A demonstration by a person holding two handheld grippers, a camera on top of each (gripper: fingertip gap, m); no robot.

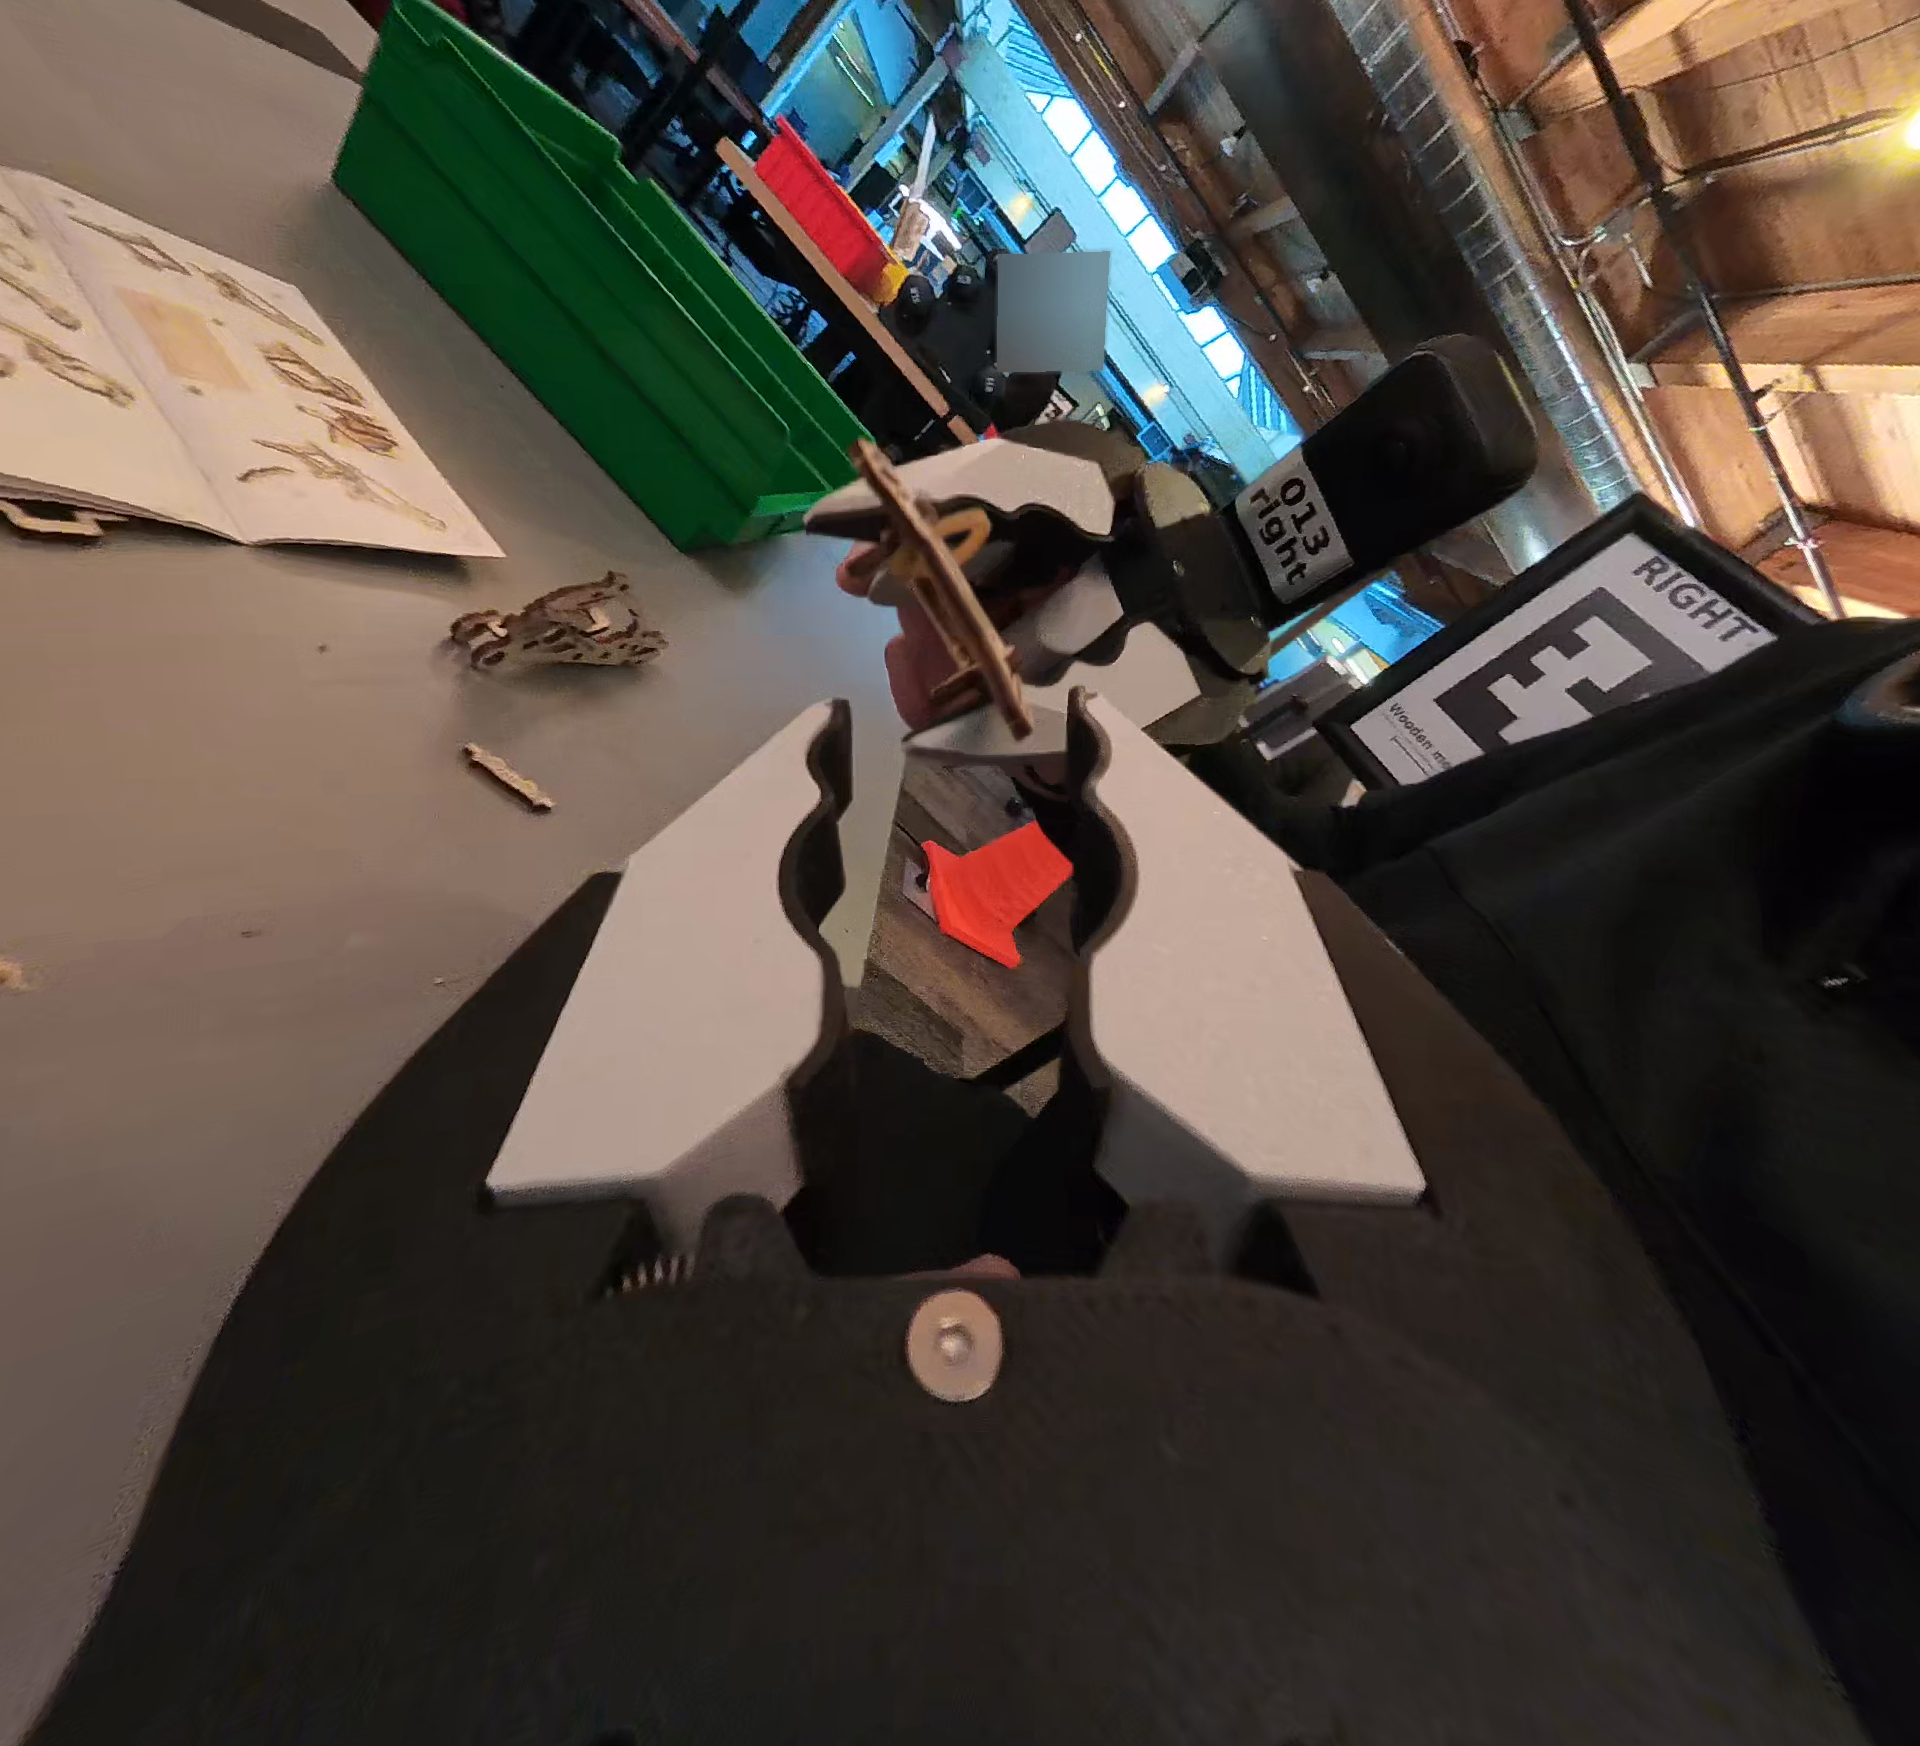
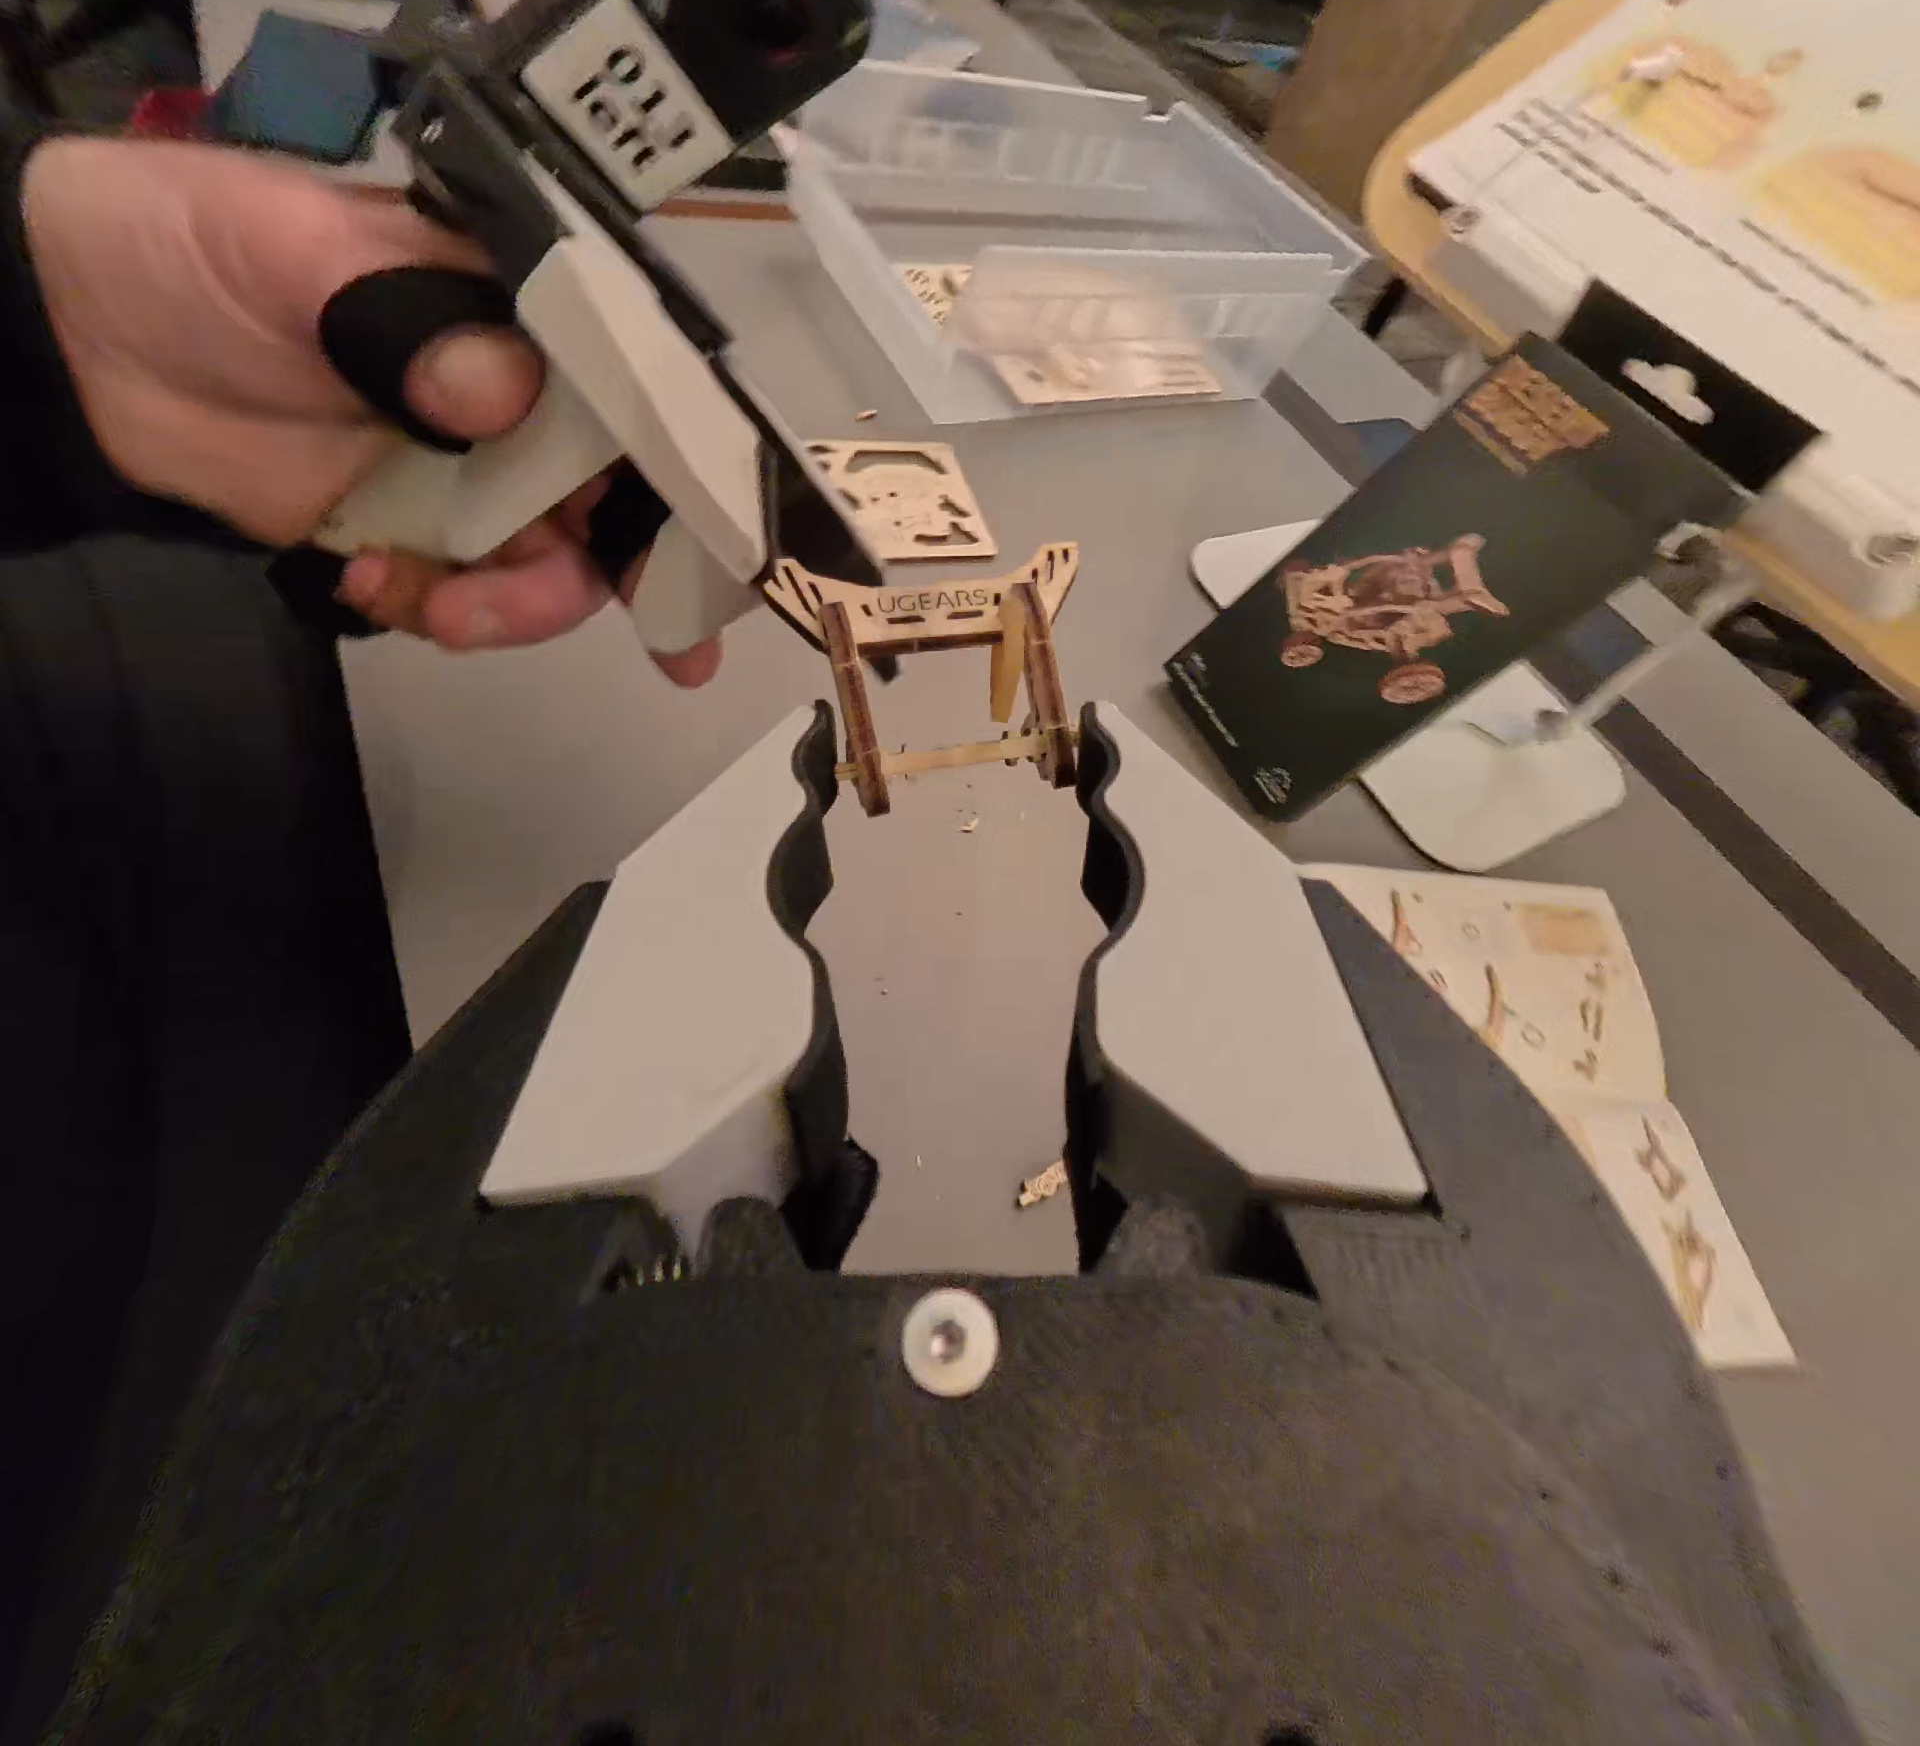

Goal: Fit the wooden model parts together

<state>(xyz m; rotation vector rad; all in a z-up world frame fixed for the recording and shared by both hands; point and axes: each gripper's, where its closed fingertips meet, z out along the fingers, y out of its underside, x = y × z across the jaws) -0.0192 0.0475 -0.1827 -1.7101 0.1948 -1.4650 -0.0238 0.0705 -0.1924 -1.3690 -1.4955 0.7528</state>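
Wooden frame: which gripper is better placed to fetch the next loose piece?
Probably left. The left gripper is open and empty; the right gripper is clamped on the wooden frame. A loose wooden strip lies on the table.

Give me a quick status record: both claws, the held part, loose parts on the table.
right claw: shut on wooden frame, held off the grey table
left claw: open, empty, tips close to the frame
loose parts: partly built piece and small strip, both lying on the table
reference: open booklet on the table
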